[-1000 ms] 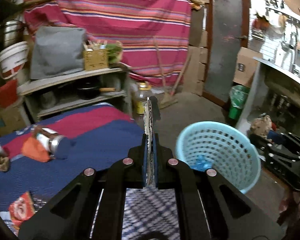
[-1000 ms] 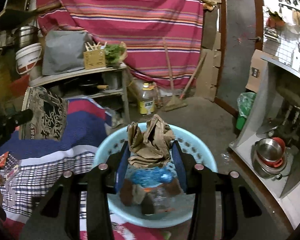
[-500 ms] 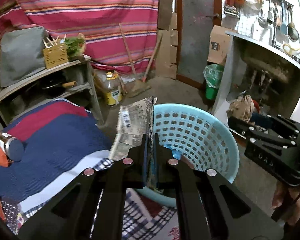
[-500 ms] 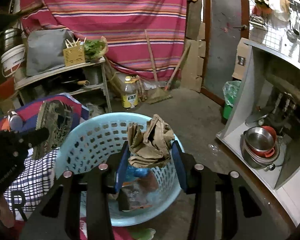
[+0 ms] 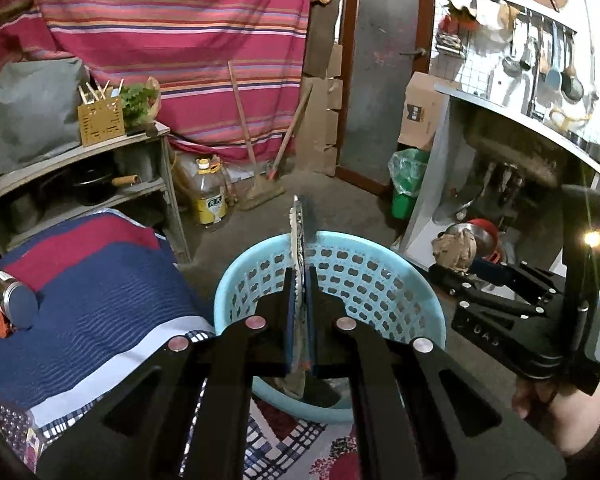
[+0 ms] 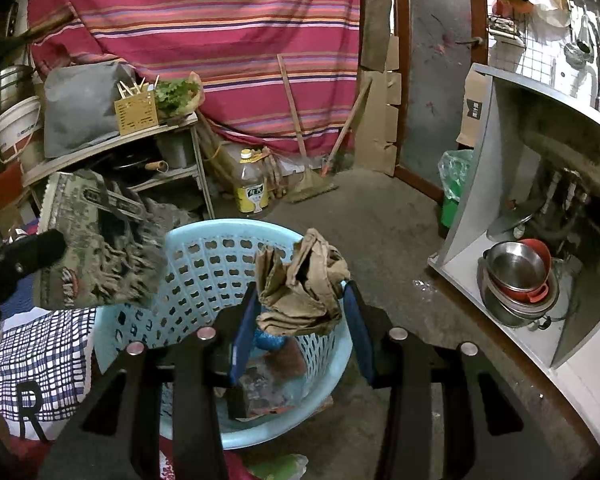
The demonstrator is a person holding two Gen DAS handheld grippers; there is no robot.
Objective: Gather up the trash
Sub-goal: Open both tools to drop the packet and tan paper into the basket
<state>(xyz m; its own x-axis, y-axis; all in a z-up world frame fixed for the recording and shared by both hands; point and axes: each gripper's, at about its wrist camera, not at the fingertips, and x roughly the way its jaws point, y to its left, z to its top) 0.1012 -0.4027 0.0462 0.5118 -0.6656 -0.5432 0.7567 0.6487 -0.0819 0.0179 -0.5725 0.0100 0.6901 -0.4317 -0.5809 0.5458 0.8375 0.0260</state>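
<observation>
Both hand-held grippers moved in over blue basket (image 6: 204, 256) since 1 s ago | L hand-held gripper (image 5: 299, 280) clamped on flat printed wrapper (image 6: 100, 248), R hand-held gripper (image 6: 300, 312) clamped on crumpled brown paper (image 6: 300, 284), both above basket, neither dropped | done: some trash already in basket | left: can (image 5: 8, 300) + wrappers on bed (image 5: 100, 300), far left.

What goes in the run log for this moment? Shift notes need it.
left tool: shut on flat wrapper | right tool: shut on crumpled brown paper | both over blue basket

Concrete floor (image 6: 384, 240) bears blue basket (image 6: 204, 248); oil bottle (image 6: 253, 188) beyond.
</observation>
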